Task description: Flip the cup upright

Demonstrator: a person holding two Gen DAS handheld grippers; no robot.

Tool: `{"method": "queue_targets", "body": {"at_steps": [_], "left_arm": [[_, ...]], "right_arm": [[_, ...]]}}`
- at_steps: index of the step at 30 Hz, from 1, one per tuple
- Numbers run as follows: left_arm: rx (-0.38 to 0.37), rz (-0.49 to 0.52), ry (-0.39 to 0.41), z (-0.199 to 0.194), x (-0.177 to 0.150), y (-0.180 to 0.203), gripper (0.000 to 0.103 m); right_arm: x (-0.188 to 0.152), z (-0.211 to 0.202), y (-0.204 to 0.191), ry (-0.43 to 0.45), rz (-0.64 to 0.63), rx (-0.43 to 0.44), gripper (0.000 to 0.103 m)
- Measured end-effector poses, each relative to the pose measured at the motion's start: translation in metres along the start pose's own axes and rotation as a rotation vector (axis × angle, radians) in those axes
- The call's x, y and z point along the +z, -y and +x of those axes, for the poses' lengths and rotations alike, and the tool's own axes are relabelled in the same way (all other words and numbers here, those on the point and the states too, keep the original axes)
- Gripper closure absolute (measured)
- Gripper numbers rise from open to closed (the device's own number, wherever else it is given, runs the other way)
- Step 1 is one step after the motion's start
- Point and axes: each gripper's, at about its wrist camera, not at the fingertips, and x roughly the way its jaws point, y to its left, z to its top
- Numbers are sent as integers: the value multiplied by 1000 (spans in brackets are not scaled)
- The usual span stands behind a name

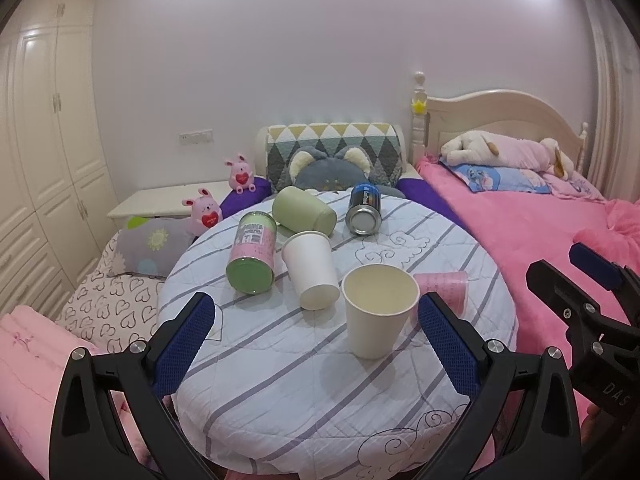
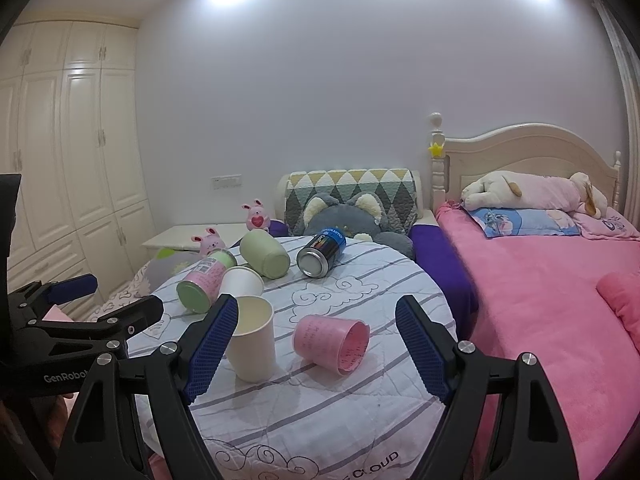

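We hold both tools wide and empty, left tool (image 1: 316,336) and right tool (image 2: 316,344); one white paper cup (image 1: 378,310) stands upright; next, we judge, the right closes on the toppled pink cup (image 2: 332,344).

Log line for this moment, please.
left gripper: open | right gripper: open | white cup: upright | pink cup: on side

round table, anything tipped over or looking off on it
Most of it is tipped over. Only one white paper cup stands upright. Lying on their sides on the striped cloth are a second white cup, a pink cup, a green cup, a pink-and-green can and a blue can. Nothing looks spilled.
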Motion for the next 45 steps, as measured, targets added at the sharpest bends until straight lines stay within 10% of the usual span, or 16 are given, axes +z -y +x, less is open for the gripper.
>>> {"method": "queue_targets", "body": {"at_steps": [45], "left_arm": [[-4, -18, 48, 0, 5, 5, 0]], "right_arm": [[2, -3, 2, 30, -6, -1, 21]]}}
